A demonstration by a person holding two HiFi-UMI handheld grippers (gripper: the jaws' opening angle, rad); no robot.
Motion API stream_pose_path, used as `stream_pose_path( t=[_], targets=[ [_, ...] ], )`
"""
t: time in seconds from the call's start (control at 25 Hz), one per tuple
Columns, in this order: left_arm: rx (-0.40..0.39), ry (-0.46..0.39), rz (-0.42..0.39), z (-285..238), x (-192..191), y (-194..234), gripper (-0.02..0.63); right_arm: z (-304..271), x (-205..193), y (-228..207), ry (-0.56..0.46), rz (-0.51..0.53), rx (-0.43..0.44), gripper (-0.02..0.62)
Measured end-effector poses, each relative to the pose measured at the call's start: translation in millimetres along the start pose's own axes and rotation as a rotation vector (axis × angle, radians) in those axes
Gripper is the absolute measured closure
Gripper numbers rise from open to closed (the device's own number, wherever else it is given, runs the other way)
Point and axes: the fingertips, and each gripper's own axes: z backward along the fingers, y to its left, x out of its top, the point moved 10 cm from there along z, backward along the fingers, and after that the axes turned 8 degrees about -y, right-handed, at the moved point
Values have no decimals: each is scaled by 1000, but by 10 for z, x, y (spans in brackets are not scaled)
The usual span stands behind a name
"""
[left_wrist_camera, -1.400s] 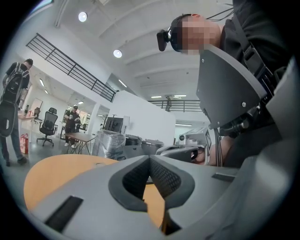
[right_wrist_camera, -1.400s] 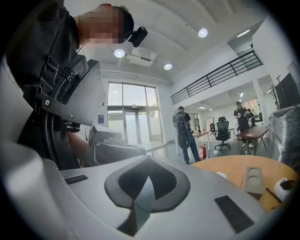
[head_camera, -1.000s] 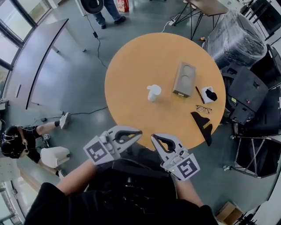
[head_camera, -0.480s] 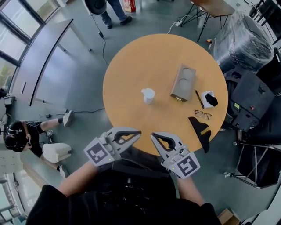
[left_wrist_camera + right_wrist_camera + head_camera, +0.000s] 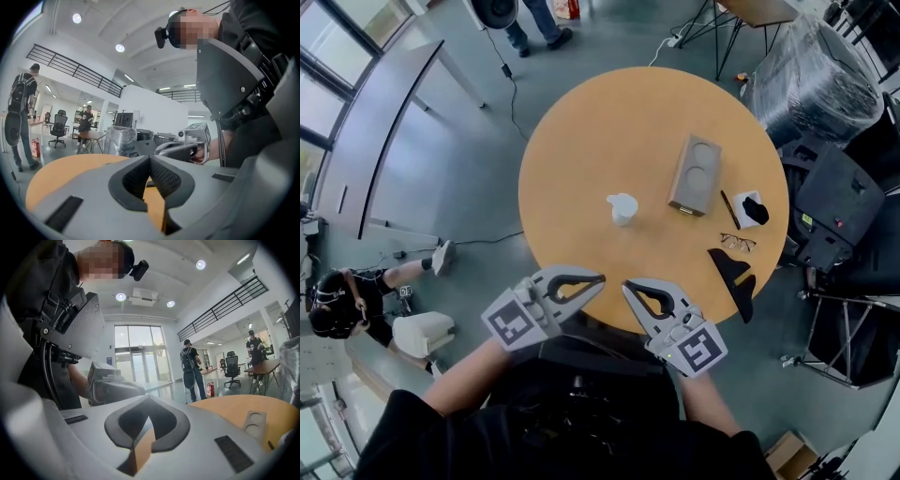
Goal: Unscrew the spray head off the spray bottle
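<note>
Little has moved since the earlier frame. We note that the whole scene has slid slightly in the head view. The white spray bottle (image 5: pixel 622 208) now shows a little lower and to the left, while its place on the round surface (image 5: pixel 581 131) looks unchanged. Both grippers sit where they sat before, over the near edge of the surface.

We find the left hand-held gripper (image 5: pixel 600 278) with its jaws together and nothing between them. Its own view shows the ribbed pads (image 5: pixel 161 176) meeting at the tip, with only the surface visible beyond. The right hand-held gripper (image 5: pixel 626 286) is likewise closed and empty, and its own view confirms the tips in contact. The two grippers point towards each other, tips near but apart. Neither touches the spray bottle, which stands near the middle of the surface, well apart from both. We cannot tell at this size how its spray head is seated.

Our count on the surface:
- one spray bottle
- one grey block (image 5: pixel 695 174) with two round recesses, to the right of the bottle
- one dark pen (image 5: pixel 727 209) beside the block
- one white card carrying a black item (image 5: pixel 751 210)
- one pair of spectacles (image 5: pixel 735 243)
- one black angular piece (image 5: pixel 733 272) at the right rim

We count two hand-held grippers. One person (image 5: pixel 337 300) sits on the floor at left, and another stands beyond the far edge.
</note>
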Motion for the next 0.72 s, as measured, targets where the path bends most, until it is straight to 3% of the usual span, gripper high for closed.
stream_pose_path(
  t=[0.44, 0.72],
  targets=[
    [-146, -24, 34, 684, 25, 1163, 591, -1183, -65, 105, -8, -7, -174, 595],
    [-197, -22, 57, 913, -36, 1717, 591, -1654, -164, 76, 8, 13, -284, 595]
  ],
)
